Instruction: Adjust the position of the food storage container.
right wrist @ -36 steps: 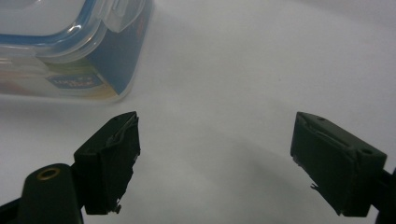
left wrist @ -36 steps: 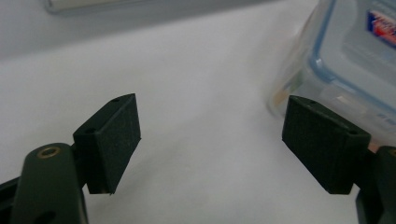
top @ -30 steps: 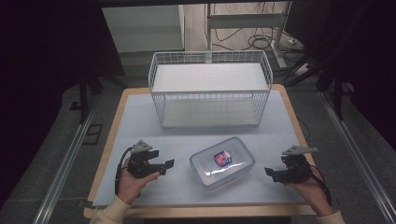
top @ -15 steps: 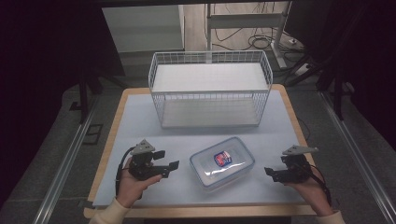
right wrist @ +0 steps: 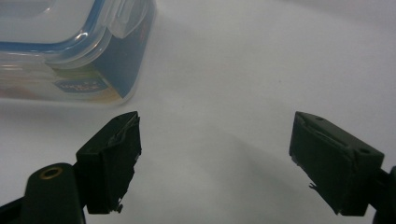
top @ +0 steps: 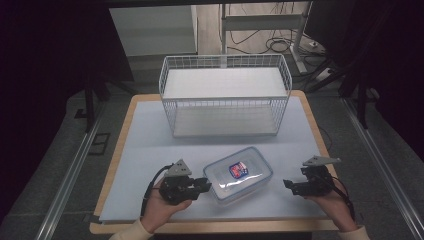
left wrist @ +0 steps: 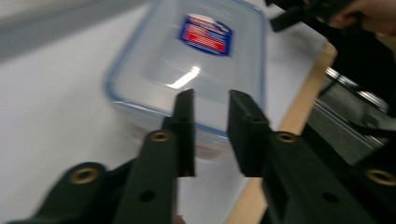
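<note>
A clear plastic container with a blue-rimmed lid and a red and blue label lies on the white mat near the front. My left gripper sits at the container's left end. In the left gripper view its jaws have just been closing to a narrow gap, and the container's near rim shows through that gap with nothing pinched. My right gripper rests to the right of the container, apart from it. Its jaws stand wide open and empty, and the container's corner is at the upper left.
A white wire basket stands at the back of the mat. The wooden table edge runs along the front. Metal rails flank the table on both sides. The other hand and its gripper show beyond the container.
My left gripper has moved right, up to the container's left end, and its jaws have narrowed from wide open. The right gripper and the container have not moved.
</note>
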`<state>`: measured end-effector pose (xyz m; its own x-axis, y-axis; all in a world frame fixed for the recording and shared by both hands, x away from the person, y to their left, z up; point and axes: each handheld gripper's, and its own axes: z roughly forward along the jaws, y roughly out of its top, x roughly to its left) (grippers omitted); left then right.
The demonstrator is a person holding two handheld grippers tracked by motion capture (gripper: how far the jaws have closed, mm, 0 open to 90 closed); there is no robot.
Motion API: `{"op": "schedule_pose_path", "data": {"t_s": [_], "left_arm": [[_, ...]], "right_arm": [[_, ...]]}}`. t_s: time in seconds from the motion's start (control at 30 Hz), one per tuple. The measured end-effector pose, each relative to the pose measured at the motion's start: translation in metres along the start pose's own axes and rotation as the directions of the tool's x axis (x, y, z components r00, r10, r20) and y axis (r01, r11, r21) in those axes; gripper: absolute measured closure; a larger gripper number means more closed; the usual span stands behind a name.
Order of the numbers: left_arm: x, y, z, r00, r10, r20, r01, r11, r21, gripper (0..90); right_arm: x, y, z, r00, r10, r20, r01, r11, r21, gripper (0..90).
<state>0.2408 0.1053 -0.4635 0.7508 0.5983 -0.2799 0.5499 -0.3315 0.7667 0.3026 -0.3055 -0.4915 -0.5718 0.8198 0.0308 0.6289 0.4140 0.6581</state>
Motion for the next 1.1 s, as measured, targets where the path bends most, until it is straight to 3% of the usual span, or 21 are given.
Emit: {"op": "schedule_pose_path", "data": {"t_s": [0.13, 0.17, 0.23, 0.4, 0.8, 1.1], "left_arm": [[-0.010, -0.001, 0.011, 0.9979, 0.011, 0.063, -0.013, 0.9993, 0.035, 84.5], [-0.010, -0.001, 0.011, 0.9979, 0.011, 0.063, -0.013, 0.9993, 0.035, 86.5], [-0.018, -0.002, 0.020, 0.9948, 0.031, 0.097, -0.038, 0.9967, 0.071, 89.1], [-0.036, -0.006, 0.036, 0.9897, 0.076, 0.121, -0.092, 0.9873, 0.130, 89.8], [-0.049, -0.017, 0.063, 0.9874, 0.132, 0.088, -0.148, 0.9656, 0.214, 89.9], [-0.039, -0.019, 0.066, 0.9920, 0.119, 0.044, -0.125, 0.9686, 0.215, 90.0]], "right_arm": [[0.001, 0.000, 0.000, 1.0000, 0.000, -0.001, 0.000, 1.000, -0.003, 16.6], [0.001, 0.000, 0.000, 1.0000, 0.000, -0.001, 0.000, 1.000, -0.003, 16.6], [0.002, 0.000, 0.000, 1.0000, -0.001, -0.002, 0.001, 1.000, -0.001, 16.6], [0.001, 0.000, 0.002, 1.0000, 0.000, -0.004, 0.000, 1.000, 0.002, 16.6], [0.002, -0.001, 0.003, 1.0000, -0.003, -0.004, 0.003, 1.000, 0.007, 16.6], [0.001, -0.001, 0.003, 1.0000, -0.005, -0.004, 0.005, 1.000, 0.010, 16.6]]}}
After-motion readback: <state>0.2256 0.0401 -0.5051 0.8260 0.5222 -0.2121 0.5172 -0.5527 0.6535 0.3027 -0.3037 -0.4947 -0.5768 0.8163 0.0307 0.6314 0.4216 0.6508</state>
